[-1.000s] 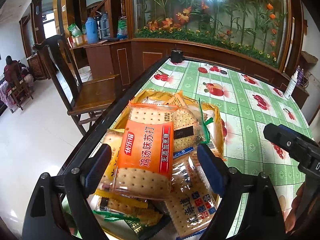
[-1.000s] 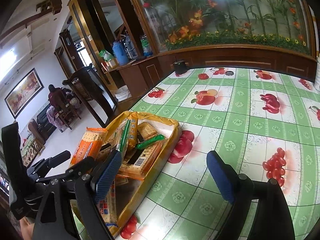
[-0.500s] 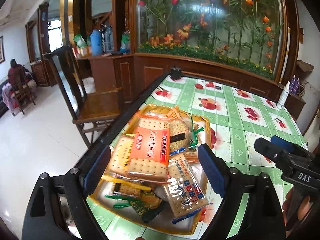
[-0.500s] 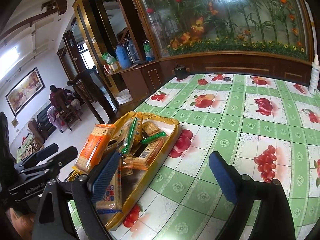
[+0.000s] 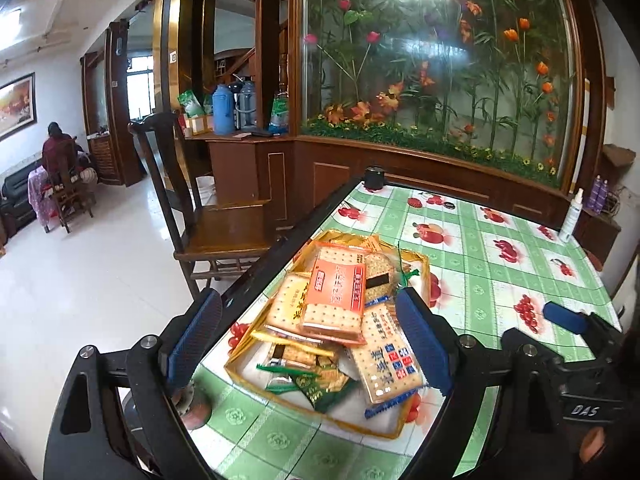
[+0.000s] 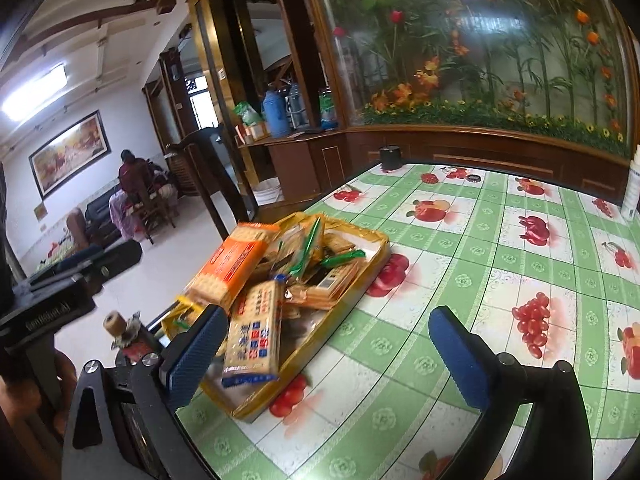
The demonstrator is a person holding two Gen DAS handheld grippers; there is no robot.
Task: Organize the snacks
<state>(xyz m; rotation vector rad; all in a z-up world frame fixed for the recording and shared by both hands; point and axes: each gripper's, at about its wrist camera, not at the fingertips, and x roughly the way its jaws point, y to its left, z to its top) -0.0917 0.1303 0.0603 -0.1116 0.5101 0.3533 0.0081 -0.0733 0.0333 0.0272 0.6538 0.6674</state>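
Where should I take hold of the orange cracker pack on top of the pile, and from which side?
Probably grip the orange cracker pack across its two long edges, coming down from above. It lies flat and uppermost in the gold tray, so its long sides look free, while neighbouring packs crowd its ends.

Left tongs [image 5: 310, 346] wide apart, nothing gripped, hovering over near end of snack tray [image 5: 416, 260]. Right tongs [image 6: 326, 350] just opened wider, empty, just right of tray.

**Wood-panelled room with a flower display**

A glass case of artificial flowers [image 5: 440, 80] rises behind the worktop's [image 5: 500, 248] far edge. A dark wooden chair [image 5: 208, 216] stands off its left edge on glossy white floor [image 5: 80, 280]. A framed painting [image 6: 70, 152] hangs on the white wall.
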